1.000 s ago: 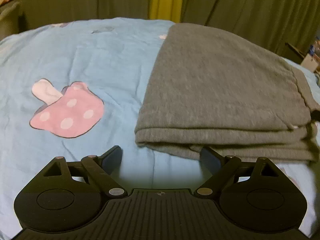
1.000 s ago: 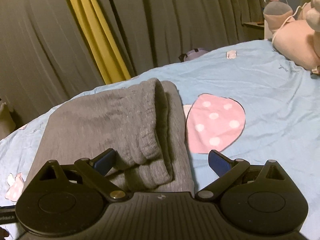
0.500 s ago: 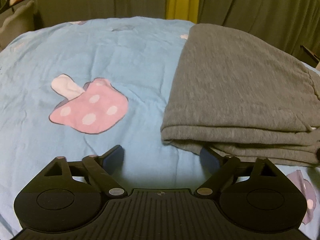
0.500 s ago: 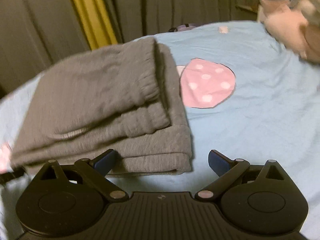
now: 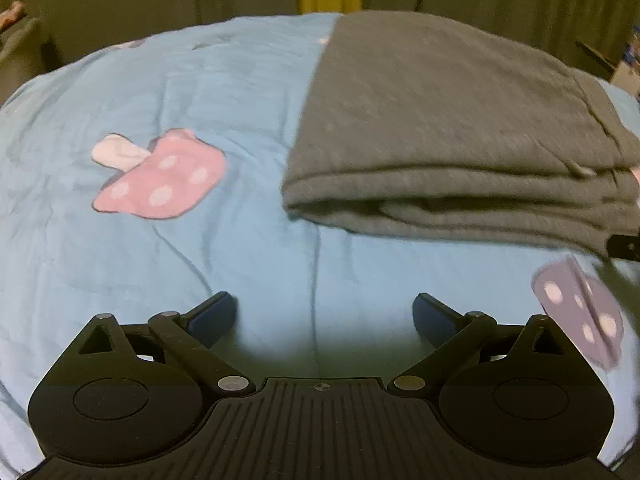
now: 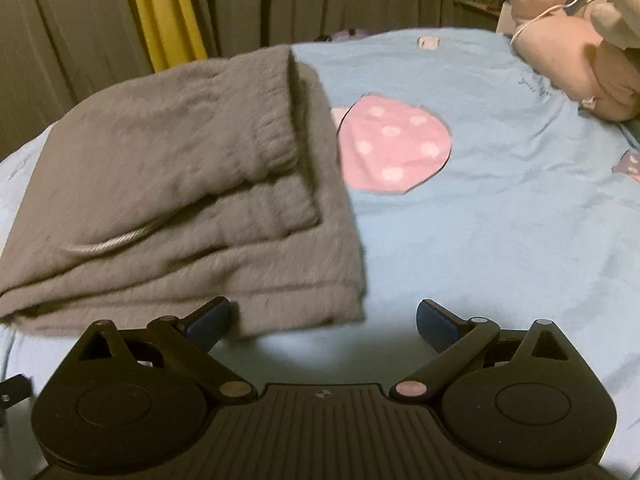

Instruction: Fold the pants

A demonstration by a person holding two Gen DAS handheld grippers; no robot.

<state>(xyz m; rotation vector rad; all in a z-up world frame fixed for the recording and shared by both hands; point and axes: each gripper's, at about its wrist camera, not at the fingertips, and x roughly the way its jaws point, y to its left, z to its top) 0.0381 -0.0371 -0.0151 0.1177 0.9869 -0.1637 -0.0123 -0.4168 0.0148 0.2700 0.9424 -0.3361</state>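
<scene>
The grey pants lie folded in a thick stack on the blue bed sheet, their folded edge facing me. My left gripper hovers over bare sheet in front of and left of the stack; its jaws are opening and nothing is between them. In the right wrist view the same pants show their ribbed waistband and a pale drawstring. My right gripper stands open just short of the stack's near right corner, its left finger beside the cloth edge, gripping nothing.
Pink mushroom prints and a purple one mark the sheet. Pink plush toys lie at the far right. Dark curtains with a yellow strip hang behind the bed. A bit of the other gripper shows at the right edge.
My left gripper has drawn back and left from the stack, its right finger no longer at the fold. The right gripper has pulled back too, so the waistband no longer lies between its fingers.
</scene>
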